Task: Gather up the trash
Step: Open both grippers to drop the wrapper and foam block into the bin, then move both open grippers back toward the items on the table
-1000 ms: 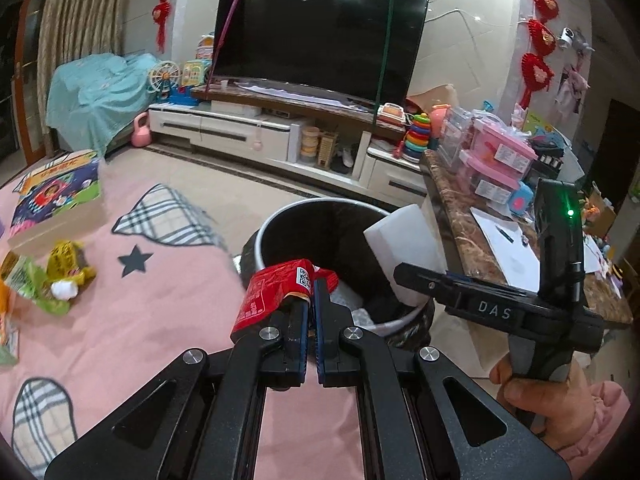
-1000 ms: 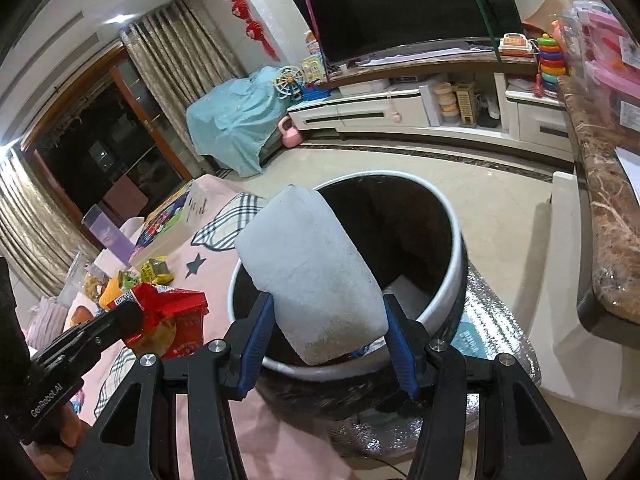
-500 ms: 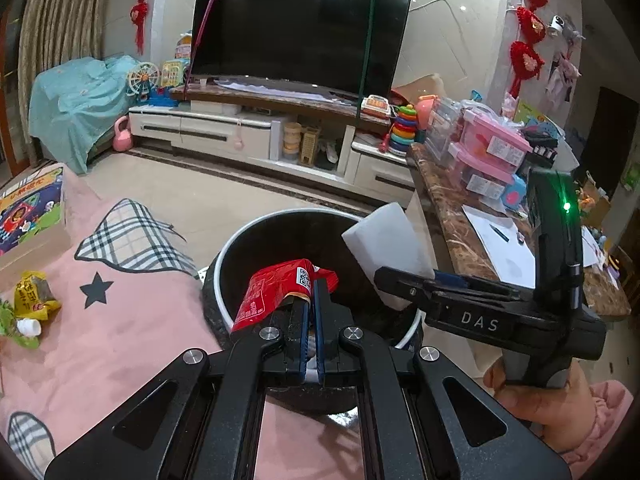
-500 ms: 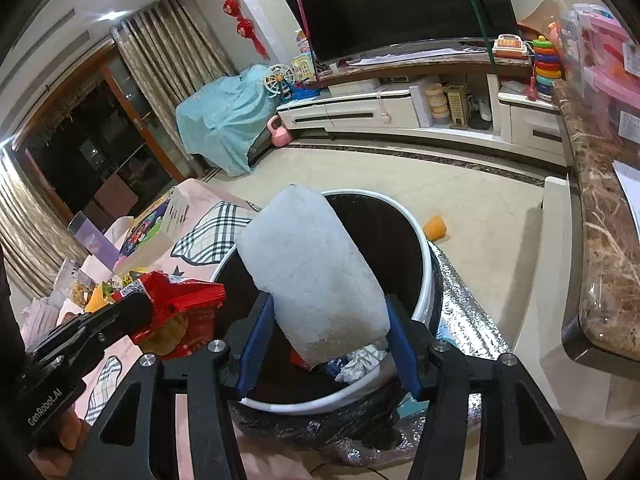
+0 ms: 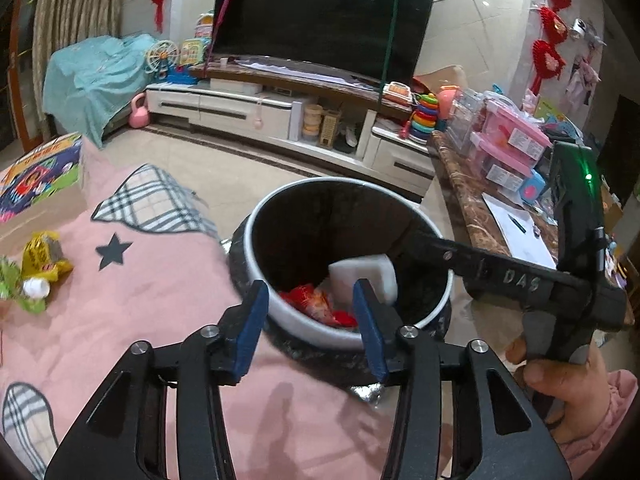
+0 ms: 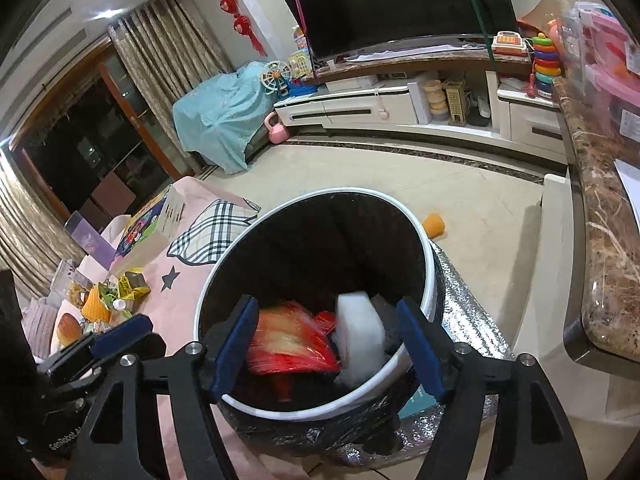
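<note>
A round bin with a white rim (image 5: 264,220) (image 6: 430,264) and black liner stands at the edge of a pink mat. Inside it lie a red wrapper (image 5: 316,304) (image 6: 292,340) and a white foam block (image 5: 364,274) (image 6: 358,336). My left gripper (image 5: 310,322) is open and empty over the bin's near rim. My right gripper (image 6: 326,344) is open and empty above the bin; it shows in the left wrist view (image 5: 416,240) reaching over the bin from the right. More wrappers, yellow and green (image 5: 36,264) (image 6: 116,296), lie on the mat to the left.
A pink mat (image 5: 152,300) with plaid patches covers the near floor. A marble-topped counter (image 5: 472,200) with papers and pink boxes runs along the right. A TV stand (image 5: 280,108) and a TV are at the back. An orange cup (image 6: 434,224) lies behind the bin.
Both grippers opened over the bin. The red wrapper dropped from the left gripper and the white foam block from the right; both now lie inside the bin.
</note>
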Demonstrator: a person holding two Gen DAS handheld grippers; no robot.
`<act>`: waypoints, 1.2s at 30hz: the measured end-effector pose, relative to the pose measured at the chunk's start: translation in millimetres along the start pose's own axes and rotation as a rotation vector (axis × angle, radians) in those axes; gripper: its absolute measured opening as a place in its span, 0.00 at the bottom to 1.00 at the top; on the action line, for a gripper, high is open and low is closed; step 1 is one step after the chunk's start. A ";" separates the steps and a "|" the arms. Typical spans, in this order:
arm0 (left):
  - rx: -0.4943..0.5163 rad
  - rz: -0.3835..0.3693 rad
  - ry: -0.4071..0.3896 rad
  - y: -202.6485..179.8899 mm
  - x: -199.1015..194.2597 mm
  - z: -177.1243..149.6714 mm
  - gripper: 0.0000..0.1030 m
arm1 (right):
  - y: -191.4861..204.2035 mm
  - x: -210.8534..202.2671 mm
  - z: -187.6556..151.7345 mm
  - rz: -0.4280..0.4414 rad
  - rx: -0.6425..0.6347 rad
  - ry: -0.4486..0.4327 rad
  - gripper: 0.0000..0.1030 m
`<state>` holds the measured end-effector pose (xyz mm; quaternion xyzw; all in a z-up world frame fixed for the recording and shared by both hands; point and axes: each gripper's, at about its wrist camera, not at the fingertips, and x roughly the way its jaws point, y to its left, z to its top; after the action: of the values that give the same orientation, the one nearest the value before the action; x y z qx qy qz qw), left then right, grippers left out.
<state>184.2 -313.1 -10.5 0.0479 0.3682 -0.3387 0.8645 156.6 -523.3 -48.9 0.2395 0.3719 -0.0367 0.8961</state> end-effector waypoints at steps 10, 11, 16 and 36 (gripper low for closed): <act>-0.097 0.063 0.006 40.3 -24.9 -36.3 0.52 | 23.7 -10.7 -14.1 0.052 -0.004 -0.026 0.80; -0.113 0.074 0.004 45.4 -28.3 -39.8 0.52 | 28.2 -11.0 -16.7 0.062 -0.007 -0.025 0.80; -0.177 0.114 0.003 73.9 -46.1 -61.5 0.53 | 51.9 -9.8 -29.3 0.105 -0.031 -0.015 0.84; -0.392 0.254 -0.023 167.0 -104.4 -118.6 0.63 | 146.5 27.6 -79.5 0.243 -0.119 0.105 0.87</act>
<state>164.1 -88.4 -54.4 -0.0790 0.4080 -0.1496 0.8972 160.6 -354.6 -57.3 0.2307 0.3881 0.1067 0.8859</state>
